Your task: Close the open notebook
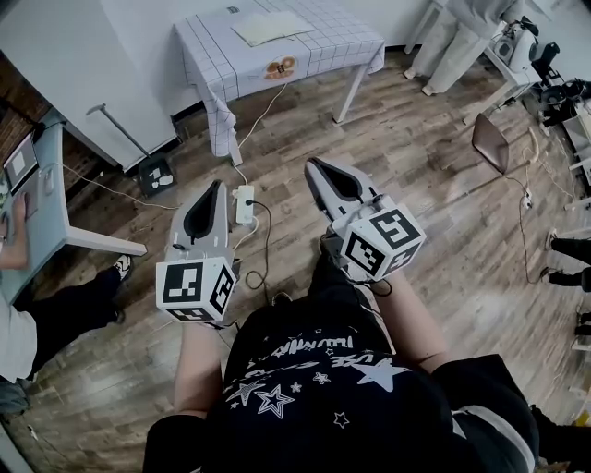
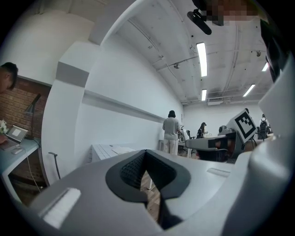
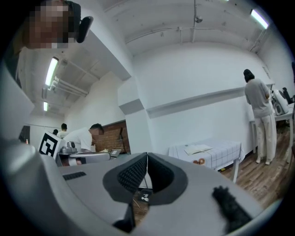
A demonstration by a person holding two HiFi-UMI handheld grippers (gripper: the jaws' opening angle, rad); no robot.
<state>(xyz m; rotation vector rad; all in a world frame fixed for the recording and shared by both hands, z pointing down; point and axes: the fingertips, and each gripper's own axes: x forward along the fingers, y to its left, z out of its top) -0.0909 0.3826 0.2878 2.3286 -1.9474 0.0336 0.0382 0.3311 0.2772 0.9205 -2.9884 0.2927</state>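
Far across the wood floor (image 1: 434,231), a small table (image 1: 351,42) under a white checked cloth. On its top, toward the far edge, the notebook (image 1: 271,26), open and flat, pages up. Nearer on the cloth, something orange (image 1: 280,66), too small to tell what.

On the near side, left gripper (image 1: 218,185) and right gripper (image 1: 314,164) side by side, level, pointing toward the table and well apart from it. Left tongs together, pads meeting at the tip, nothing between them, only floor showing through the slit lower down. Right tongs likewise pressed together and empty. Just behind both, a dark shirt (image 1: 323,379) with white stars.

Between the two grippers, on the floor, a white power strip (image 1: 245,203), cables trailing from it toward the table. Left of that, a black marker tile (image 1: 155,175) flat on the boards. At far left, a grey desk (image 1: 46,208) with a laptop (image 1: 20,164), and a seated person (image 1: 55,319) beside it. At far right, a person in white (image 1: 457,51) standing past the table, with a brown chair (image 1: 489,143) nearer.

In the right gripper view, notebook (image 3: 198,149) right of the closed tip and far off, still on the table (image 3: 226,154). In the left gripper view, table (image 2: 103,151) left of the tip, equally far.
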